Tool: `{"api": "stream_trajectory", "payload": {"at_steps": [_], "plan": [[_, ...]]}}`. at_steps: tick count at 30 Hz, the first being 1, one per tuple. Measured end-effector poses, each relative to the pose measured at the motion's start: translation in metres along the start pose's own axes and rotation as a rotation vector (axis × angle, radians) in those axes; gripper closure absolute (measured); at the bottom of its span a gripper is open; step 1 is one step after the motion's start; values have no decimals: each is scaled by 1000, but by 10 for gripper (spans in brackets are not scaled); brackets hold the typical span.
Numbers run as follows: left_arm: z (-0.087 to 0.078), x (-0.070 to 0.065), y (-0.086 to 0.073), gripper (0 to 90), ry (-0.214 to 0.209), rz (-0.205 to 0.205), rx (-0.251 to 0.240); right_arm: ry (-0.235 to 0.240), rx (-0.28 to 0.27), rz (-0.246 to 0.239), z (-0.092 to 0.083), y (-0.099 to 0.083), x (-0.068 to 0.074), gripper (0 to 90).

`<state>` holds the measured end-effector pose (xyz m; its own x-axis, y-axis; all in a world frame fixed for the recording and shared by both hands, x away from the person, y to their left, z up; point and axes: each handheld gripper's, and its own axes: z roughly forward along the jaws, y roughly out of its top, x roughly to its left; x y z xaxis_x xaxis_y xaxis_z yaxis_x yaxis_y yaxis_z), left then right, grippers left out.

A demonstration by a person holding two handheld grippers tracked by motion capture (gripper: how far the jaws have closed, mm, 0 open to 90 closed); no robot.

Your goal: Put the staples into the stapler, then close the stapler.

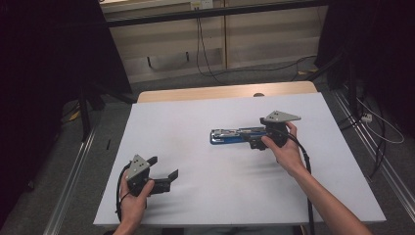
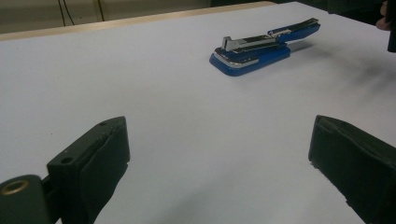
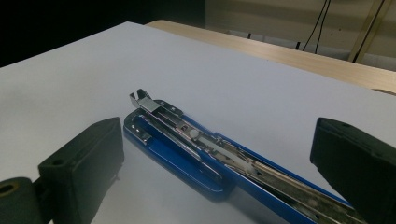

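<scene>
Now the blue stapler (image 1: 235,135) lies flat on the white counter (image 1: 195,117), a little right of the middle. Around its rear end stands the right gripper (image 1: 257,142), jaws wide and not pressing it. Well apart, the left gripper (image 1: 164,171) hovers near the front-left corner, jaws wide and empty

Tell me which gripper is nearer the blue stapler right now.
Right. The right gripper sits at the blue stapler, jaws open astride its rear end. The left gripper waits open near the table's front-left, well apart.
</scene>
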<state>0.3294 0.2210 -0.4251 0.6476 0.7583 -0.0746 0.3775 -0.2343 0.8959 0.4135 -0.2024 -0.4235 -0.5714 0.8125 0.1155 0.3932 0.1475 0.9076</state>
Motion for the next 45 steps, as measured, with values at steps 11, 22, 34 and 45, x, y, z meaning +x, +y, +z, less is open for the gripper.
{"api": "stream_trajectory", "payload": {"at_steps": [11,22,34,45], "plan": [[2,0,-1,52,11,-5,9,-20,-16,-8,-21,-8,0,38],[6,3,-1,49,1,-5,21,-48,-24,3,-32,-18,-9,61],[12,0,10,69,40,-9,-29,-97,-41,-1,-47,-34,-15,143],[43,-5,27,80,-24,6,-57,-82,-28,-20,-51,-34,-14,227]]}}
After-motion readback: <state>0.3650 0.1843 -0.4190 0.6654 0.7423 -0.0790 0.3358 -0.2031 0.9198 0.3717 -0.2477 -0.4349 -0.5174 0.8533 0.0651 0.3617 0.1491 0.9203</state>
